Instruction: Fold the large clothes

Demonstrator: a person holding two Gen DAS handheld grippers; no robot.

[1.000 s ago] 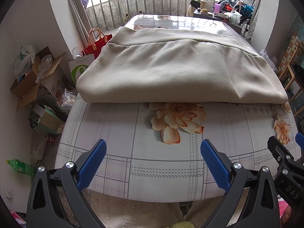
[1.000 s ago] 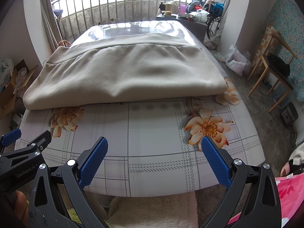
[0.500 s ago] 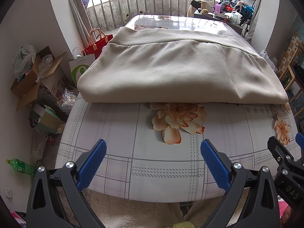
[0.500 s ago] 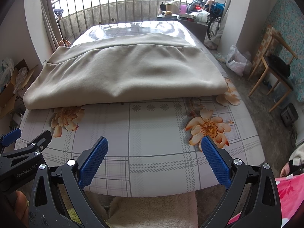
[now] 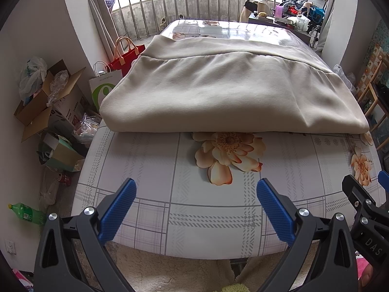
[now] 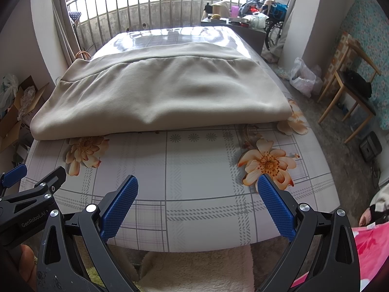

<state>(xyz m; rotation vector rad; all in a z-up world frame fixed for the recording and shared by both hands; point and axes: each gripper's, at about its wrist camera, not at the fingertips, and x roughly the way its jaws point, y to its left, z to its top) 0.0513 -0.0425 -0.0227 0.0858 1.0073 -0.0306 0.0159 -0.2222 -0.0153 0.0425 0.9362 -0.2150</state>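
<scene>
The beige garment [image 5: 228, 92] lies across the middle of the table [image 5: 214, 209], already doubled over into a wide, thick rectangle, with a seam band running along its far side and its rounded folded edge facing the near side, just above a printed flower on the tablecloth. Both tools hang back over the near edge of the table, well apart from the cloth: the left gripper [image 5: 195, 209] has its jaws spread wide with nothing between them, and the right gripper [image 6: 197, 206] is likewise released and empty. This looks like a pause between folds, or possibly the end of the job, since the piece is tidy but still broad. If another fold is wanted, the next move calls for reaching forward to the two near corners, closing one tool on each through all the layers, and carrying one side across the other evenly so the stack does not slip apart.
</scene>
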